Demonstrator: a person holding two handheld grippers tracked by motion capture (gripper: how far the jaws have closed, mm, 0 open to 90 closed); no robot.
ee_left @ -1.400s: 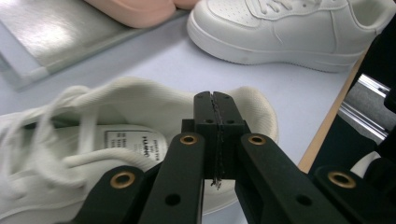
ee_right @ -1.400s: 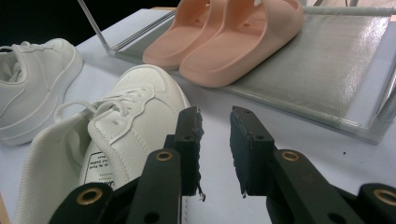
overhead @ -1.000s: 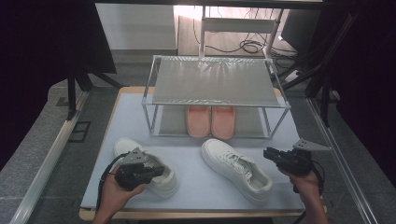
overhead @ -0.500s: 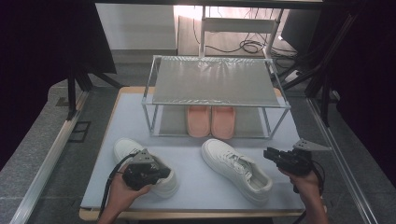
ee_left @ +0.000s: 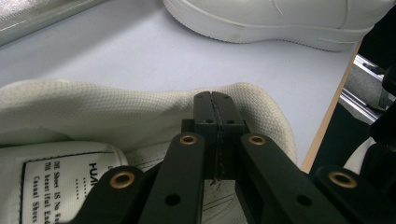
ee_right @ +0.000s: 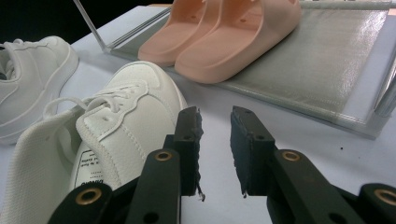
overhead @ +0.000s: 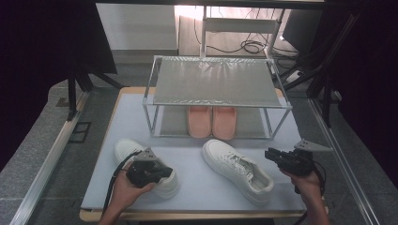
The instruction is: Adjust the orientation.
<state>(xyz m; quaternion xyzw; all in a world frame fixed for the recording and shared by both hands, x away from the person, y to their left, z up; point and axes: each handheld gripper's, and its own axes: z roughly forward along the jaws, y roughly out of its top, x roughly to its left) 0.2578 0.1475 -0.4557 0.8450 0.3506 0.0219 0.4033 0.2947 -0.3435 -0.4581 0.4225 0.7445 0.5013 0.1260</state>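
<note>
**A:** Where is the left sneaker point(overhead: 155, 173), and what has hold of it?

**B:** It lies at the near left of the grey table mat point(overhead: 187, 154), toe pointing away from the person. The left gripper point(ee_left: 215, 100) sits on its heel collar with the jaws pressed together on the padded rim; from above, the left hand point(overhead: 129, 187) covers the heel end.

**A:** Any writing?

**B:** The left gripper view catches the tongue label: "HUA…" in large letters, the rest cut off, and smaller lines beginning "Casual Shoes". The right gripper view shows a similar label on the right sneaker point(ee_right: 116, 135), too blurred to read.

**A:** And the right gripper point(ee_right: 215, 140)?

**B:** Jaws apart by a narrow gap, holding nothing, just beside the right sneaker's heel, above the mat. Beyond them, a pair of pink slides point(ee_right: 224, 32) stands on the lower shelf of the shoe rack point(overhead: 216, 84).

**A:** What has changed in the last second?

**B:** The left gripper has shifted slightly rightward along the left sneaker. The right gripper and both sneakers are unmoved.
</note>
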